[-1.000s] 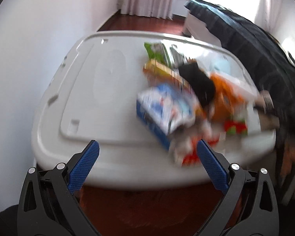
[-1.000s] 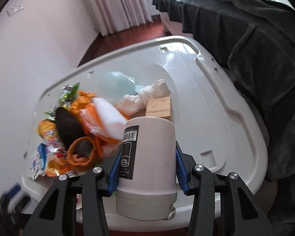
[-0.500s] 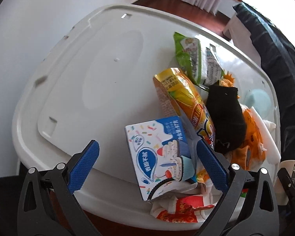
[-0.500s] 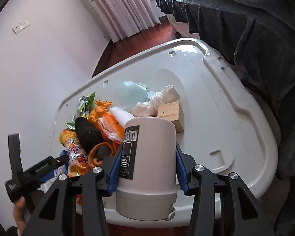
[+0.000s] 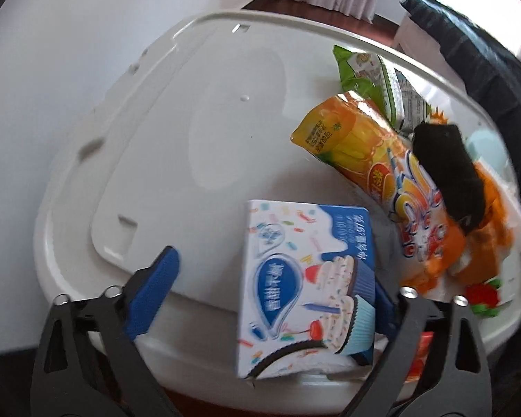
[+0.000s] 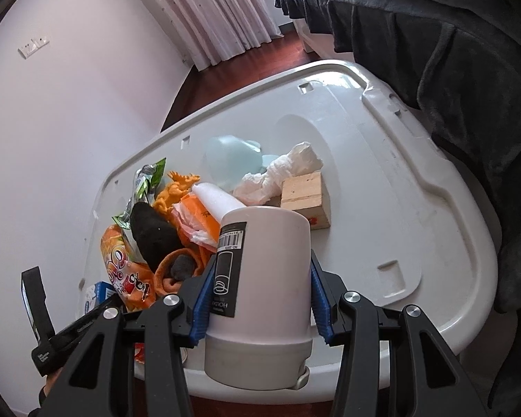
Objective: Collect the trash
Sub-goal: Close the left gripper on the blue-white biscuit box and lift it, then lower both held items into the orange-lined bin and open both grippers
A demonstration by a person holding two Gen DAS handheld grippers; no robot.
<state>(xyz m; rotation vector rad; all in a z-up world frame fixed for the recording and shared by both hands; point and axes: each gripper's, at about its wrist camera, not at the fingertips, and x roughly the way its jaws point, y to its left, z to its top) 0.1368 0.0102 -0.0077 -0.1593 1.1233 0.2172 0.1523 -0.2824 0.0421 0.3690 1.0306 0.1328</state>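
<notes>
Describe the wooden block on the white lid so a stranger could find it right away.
Start at the big white plastic lid beside the dark blanket. Past the white canister held by the right gripper, the pale square wooden block touches the crumpled white tissue. It is the only hard-edged wooden thing among soft wrappers.

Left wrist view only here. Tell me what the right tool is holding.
Observer: The right tool is shut on a white canister with a barcode label.
Operator: Report what lies behind the canister.
Observer: A wood block lies on the lid just beyond it.
Operator: Name anything touching the block.
Observer: A crumpled tissue rests against its far left side.
</notes>
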